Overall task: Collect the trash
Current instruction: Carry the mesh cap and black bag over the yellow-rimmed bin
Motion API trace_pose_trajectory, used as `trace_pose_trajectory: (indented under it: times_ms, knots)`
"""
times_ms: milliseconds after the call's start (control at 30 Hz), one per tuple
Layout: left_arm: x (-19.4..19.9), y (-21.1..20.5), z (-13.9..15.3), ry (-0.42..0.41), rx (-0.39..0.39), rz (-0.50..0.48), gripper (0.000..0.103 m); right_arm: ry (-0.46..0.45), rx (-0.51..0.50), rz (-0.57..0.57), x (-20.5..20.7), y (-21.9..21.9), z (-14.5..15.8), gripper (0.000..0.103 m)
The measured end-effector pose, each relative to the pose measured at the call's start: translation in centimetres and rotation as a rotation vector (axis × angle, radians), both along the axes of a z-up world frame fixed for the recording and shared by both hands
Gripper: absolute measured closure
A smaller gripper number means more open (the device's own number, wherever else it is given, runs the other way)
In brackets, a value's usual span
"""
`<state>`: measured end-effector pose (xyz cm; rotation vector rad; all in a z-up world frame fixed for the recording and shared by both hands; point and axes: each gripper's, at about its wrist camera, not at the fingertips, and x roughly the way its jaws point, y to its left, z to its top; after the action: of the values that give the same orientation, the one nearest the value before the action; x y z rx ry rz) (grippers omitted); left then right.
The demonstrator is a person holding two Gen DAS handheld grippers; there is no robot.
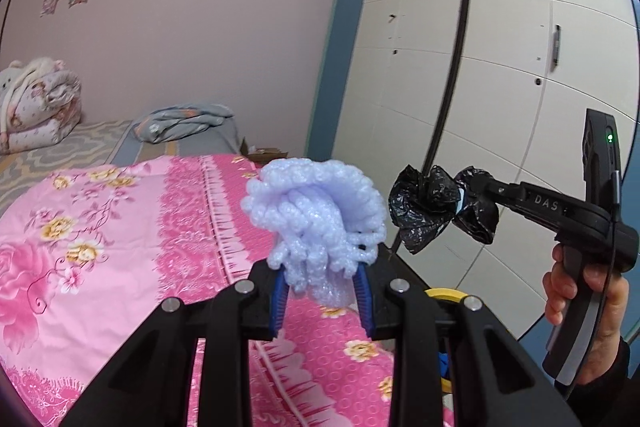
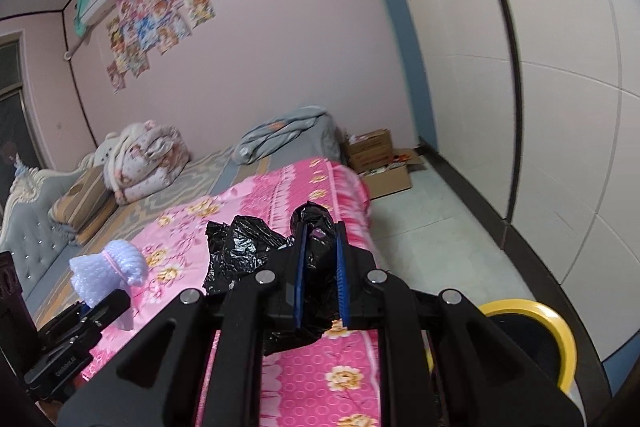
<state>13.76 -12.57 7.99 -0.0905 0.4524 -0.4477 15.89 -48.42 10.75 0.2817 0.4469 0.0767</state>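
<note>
My left gripper is shut on a wad of pale lilac foam wrap, held above the pink floral bedspread. The foam wad also shows at the left of the right wrist view. My right gripper is shut on a crumpled black plastic bag, held above the bed's right edge. In the left wrist view the bag hangs from the right gripper's tip to the right of the foam. A yellow-rimmed bin stands on the floor beside the bed, below and right of both grippers.
Folded quilts and a grey blanket lie at the far end of the bed. Open cardboard boxes sit on the floor past the bed. White wardrobe doors line the right side, leaving a narrow floor strip.
</note>
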Motion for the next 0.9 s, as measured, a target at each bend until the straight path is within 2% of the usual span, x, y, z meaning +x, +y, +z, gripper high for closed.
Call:
trace_pose_trajectory:
  times_ms: [433, 633, 900]
  knots:
    - [-1.6, -6.4, 2.6, -0.080, 0.030, -0.119, 0.076, -0.087, 0.027, -0.141, -5.5, -7.1, 1.7, 0.091]
    - [-2.2, -9.0, 3.4, -0.105, 0.034, -0.173, 0.076, -0.117, 0.030, -0.244, -8.2, -10.3, 2.4, 0.091]
    - [-1.5, -12.9, 2.3, -0.095, 0.059, -0.241, 0.076, -0.086, 0.022, -0.356, -8.9, -13.5, 0.3, 0.091]
